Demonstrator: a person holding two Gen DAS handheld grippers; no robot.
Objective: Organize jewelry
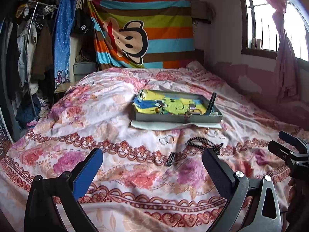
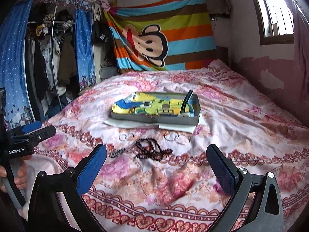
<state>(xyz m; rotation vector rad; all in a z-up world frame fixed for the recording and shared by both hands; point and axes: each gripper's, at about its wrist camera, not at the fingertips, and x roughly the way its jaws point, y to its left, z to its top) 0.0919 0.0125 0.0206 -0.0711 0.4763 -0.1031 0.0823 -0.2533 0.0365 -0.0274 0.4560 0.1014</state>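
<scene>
An open grey metal box (image 1: pixel 178 118) (image 2: pixel 154 118) with a yellow and blue cartoon lining lies on the bed. In front of it on the floral bedspread lie two silver rings (image 1: pixel 166 139) (image 2: pixel 126 136), more clear bangles (image 1: pixel 215 133) (image 2: pixel 176 137), a dark bead necklace (image 1: pixel 202 143) (image 2: pixel 152 149) and a small dark hair clip (image 1: pixel 171 159) (image 2: pixel 115 153). My left gripper (image 1: pixel 152 166) is open and empty, short of the clip. My right gripper (image 2: pixel 156 164) is open and empty, just short of the necklace.
The box rests on a white sheet (image 1: pixel 173 126). A black tube (image 1: pixel 211 101) stands in the box's right end. A clothes rack (image 1: pixel 29 58) is at the left, a striped monkey blanket (image 1: pixel 143 32) hangs behind, a window (image 1: pixel 274 19) at the right.
</scene>
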